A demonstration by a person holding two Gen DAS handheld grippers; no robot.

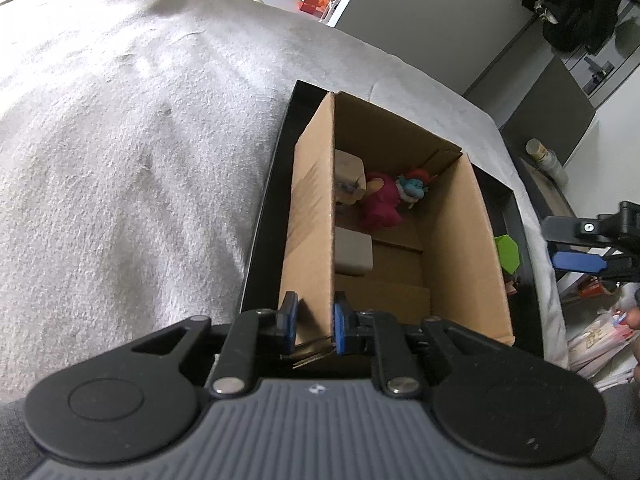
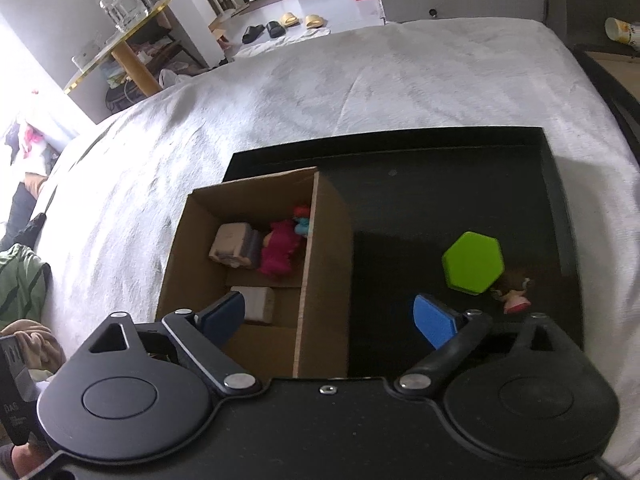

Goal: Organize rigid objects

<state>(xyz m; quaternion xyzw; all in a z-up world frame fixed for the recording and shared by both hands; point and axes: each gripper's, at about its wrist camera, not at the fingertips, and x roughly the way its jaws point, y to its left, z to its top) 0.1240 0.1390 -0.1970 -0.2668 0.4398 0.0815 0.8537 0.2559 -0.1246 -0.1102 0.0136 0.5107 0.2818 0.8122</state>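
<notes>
An open cardboard box (image 1: 460,240) stands at the left end of a black tray (image 2: 440,168) on a white blanket. In the box lie a pink figure toy (image 2: 278,252) and two beige blocks (image 2: 234,246) (image 2: 256,304). My left gripper (image 1: 314,322) is shut on the box's near left wall, one blue pad on each side of it. My right gripper (image 2: 328,312) hangs open over the box's right wall with nothing between its fingers. On the tray to the right of the box sit a green hexagon block (image 2: 472,262) and a small figurine (image 2: 514,294).
The white blanket (image 1: 140,160) covers the bed around the tray. Beyond the bed are slippers (image 2: 280,26) on the floor and a side table with jars (image 2: 120,4). A cup (image 2: 622,32) stands at the far right.
</notes>
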